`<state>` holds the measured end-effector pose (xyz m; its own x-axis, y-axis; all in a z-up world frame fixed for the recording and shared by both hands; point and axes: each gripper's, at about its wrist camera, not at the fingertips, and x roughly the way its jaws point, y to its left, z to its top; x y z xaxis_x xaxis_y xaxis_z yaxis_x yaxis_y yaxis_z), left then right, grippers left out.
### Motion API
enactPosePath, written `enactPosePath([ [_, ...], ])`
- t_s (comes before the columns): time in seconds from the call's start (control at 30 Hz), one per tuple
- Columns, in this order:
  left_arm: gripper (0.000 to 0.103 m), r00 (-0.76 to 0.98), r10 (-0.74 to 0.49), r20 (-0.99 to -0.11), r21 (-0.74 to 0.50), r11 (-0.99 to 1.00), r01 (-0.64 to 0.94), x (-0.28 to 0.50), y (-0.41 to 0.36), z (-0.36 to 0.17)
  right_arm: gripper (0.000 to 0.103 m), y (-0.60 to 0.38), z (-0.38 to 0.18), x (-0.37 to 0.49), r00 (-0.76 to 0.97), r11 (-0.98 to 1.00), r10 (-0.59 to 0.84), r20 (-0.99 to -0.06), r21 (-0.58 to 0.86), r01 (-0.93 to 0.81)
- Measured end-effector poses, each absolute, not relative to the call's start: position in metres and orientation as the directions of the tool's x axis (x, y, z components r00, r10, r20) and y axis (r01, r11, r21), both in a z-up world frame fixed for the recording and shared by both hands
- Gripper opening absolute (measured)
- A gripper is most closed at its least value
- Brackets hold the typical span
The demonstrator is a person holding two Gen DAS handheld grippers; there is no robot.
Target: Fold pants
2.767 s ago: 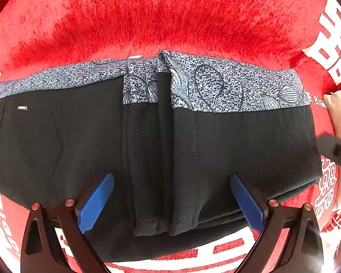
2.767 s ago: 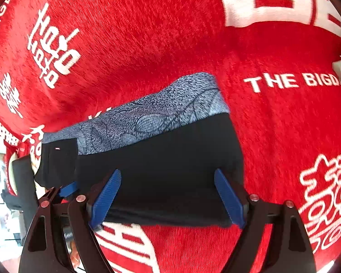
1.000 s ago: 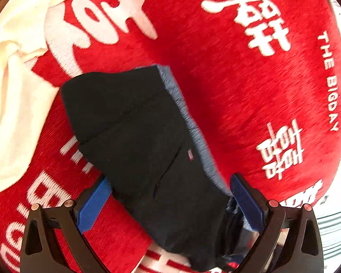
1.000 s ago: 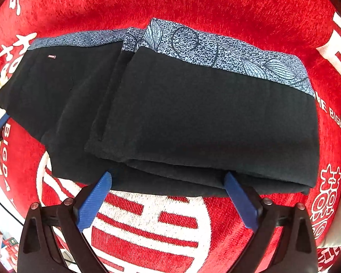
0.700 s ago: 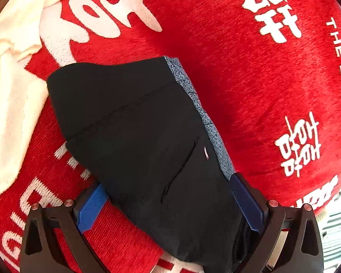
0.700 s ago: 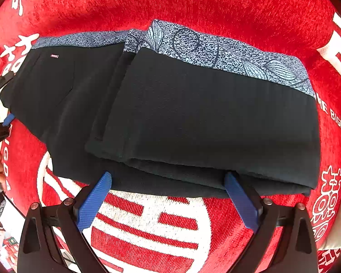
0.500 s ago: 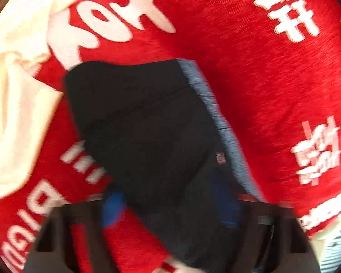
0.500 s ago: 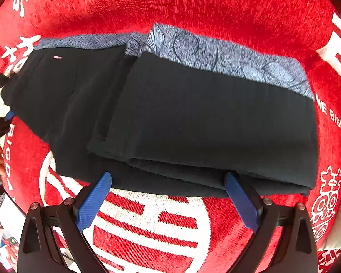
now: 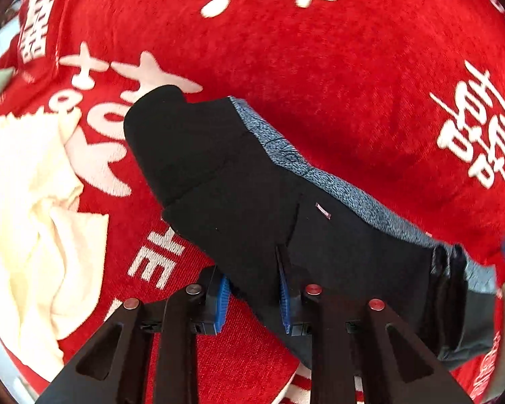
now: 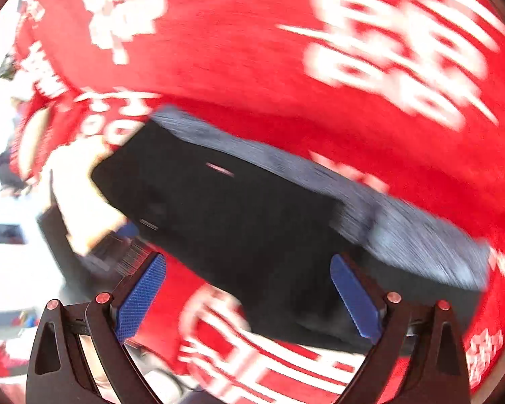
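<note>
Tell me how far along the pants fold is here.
Done: the black pants lie as a layered bundle on the red cloth, grey waistband along one edge. In hand: the left gripper pinches their near edge; the right gripper is open. Left: closing the last fold.

A red cloth (image 9: 336, 77) with white printed characters and Latin lettering is covering the whole work surface, its pile showing fine ribbing in the left wrist view and smearing into streaks in the blurred right wrist view (image 10: 252, 50). A cream-coloured fabric (image 9: 27, 208) is lying crumpled on the red cloth at the left side, its folds bunching and overlapping part of the white print. Beyond the cloth's left edge, a bright, washed-out background (image 10: 3, 269) is showing nothing clear enough to name.
</note>
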<state>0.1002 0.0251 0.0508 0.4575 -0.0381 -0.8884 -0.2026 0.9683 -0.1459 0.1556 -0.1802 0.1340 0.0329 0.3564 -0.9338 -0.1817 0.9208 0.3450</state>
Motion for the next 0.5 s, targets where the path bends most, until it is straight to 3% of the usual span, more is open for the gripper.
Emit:
enactPosePath([
  [0.23, 0.026, 0.462, -0.01, -0.887, -0.097, 0.982, -0.165, 0.1, 0.023, 0.052, 0.101, -0.044, 0.131, 0.221, -0.192, 0.835, 0.392, -0.9, 0.436, -0.337],
  [0.5, 0.026, 0.476, -0.01, -0.88, -0.087, 0.986, -0.14, 0.094, 0.026, 0.054, 0.101, 0.06, 0.088, 0.222, -0.37, 0.775, 0.147, -0.918, 0.339, -0.534],
])
